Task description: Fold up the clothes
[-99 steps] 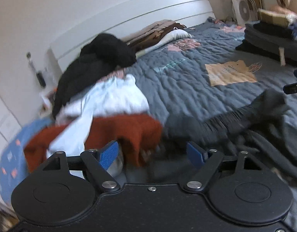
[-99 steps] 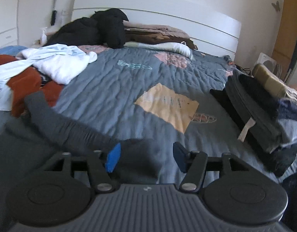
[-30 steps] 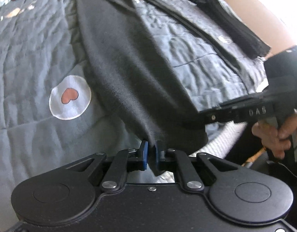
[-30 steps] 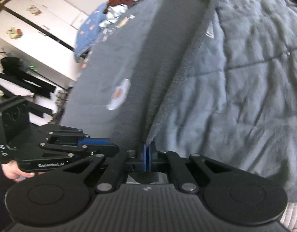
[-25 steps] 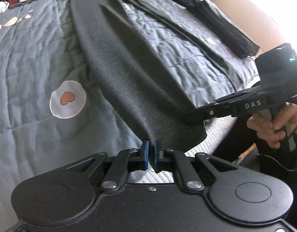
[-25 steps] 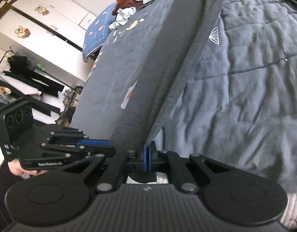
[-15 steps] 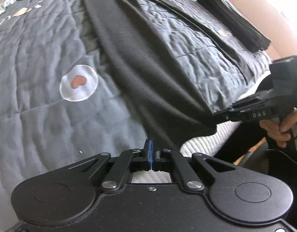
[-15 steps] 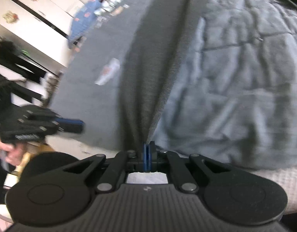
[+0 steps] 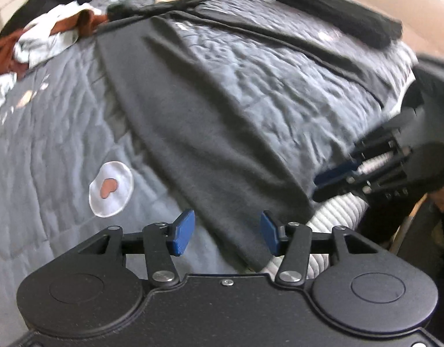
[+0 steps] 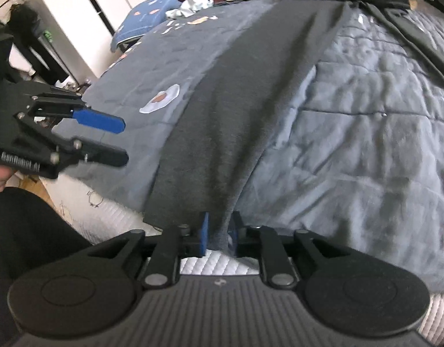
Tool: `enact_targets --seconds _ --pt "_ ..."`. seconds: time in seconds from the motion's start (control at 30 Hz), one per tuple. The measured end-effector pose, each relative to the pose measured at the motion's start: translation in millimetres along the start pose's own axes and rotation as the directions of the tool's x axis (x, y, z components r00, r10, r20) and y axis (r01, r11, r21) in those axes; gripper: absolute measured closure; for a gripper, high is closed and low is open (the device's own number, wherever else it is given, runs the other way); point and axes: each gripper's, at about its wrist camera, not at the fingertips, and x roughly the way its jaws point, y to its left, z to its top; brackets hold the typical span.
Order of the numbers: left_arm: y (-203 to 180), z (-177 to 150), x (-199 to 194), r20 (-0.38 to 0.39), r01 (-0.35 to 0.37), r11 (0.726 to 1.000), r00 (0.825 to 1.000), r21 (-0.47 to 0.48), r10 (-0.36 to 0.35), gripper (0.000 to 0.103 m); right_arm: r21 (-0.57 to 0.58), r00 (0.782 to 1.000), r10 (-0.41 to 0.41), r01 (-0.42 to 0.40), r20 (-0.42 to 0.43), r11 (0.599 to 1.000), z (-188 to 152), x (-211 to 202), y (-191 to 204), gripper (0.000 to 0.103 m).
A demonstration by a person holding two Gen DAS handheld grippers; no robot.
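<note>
We see a long dark grey garment (image 9: 210, 133) laid out lengthwise on a grey-blue quilted bedspread (image 9: 48, 150), running from the foot edge of the bed up toward the headboard end. Its near hem hangs slightly over the bed's edge, where the white ribbed mattress side (image 10: 106, 219) shows below.

Our right gripper (image 10: 219, 235) sits at that near hem. Its blue pads (image 10: 204, 234) stand a little apart, with a fold of the grey cloth lying between them; we cannot tell whether they press it.

Our left gripper (image 9: 226, 232) hovers just off the other corner of the hem, its fingers wide apart and holding nothing. In the right wrist view it (image 10: 106, 138) appears at the left, off the cloth, above the bedspread's edge.

Beside the garment, a white round patch with a pink heart (image 9: 110, 185) is stitched on the bedspread. Farther up the bed lies a heap of rust-brown and white clothes (image 9: 45, 37), with a black piece behind it. A second dark garment (image 9: 308, 49) stretches along the far side of the bed. In the right wrist view, white cupboards (image 10: 94, 8) stand beyond the bed, and a blue patterned cloth (image 10: 146, 14) hangs at its corner.
</note>
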Motion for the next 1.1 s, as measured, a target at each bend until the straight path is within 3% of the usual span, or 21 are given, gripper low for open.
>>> enact_targets --seconds 0.13,0.33,0.43,0.57,0.7,0.87,1.1 --pt "-31 -13 9 0.004 -0.055 0.997 0.998 0.058 0.055 0.053 -0.05 1.0 0.006 -0.005 0.03 0.999 -10 -6 0 0.07" --pt "-61 -48 23 0.024 -0.176 0.977 0.984 0.121 0.175 0.053 -0.162 0.998 0.005 0.005 0.065 0.987 -21 -8 12 0.068" --pt "-67 -58 27 0.053 -0.228 0.969 0.973 0.091 0.224 0.053 -0.161 0.997 0.005 0.007 0.074 0.987 -27 -10 13 0.068" --pt "-83 -72 40 0.049 -0.297 0.94 0.955 0.171 0.292 0.053 -0.235 0.995 -0.022 0.044 0.094 0.971 -33 -13 21 0.068" --pt "-87 -81 50 0.068 -0.366 0.914 0.931 0.175 0.36 0.056 -0.27 0.994 -0.042 0.068 0.101 0.961 -38 -14 26 0.068" --pt "-85 -73 48 0.125 -0.391 0.909 0.918 0.141 0.376 0.058 -0.281 0.993 -0.05 0.078 0.107 0.956 -41 -16 28 0.068" --pt "-93 -75 57 0.12 -0.425 0.88 0.905 0.212 0.408 0.059 -0.281 0.994 -0.047 0.072 0.096 0.957 -41 -11 29 0.068"
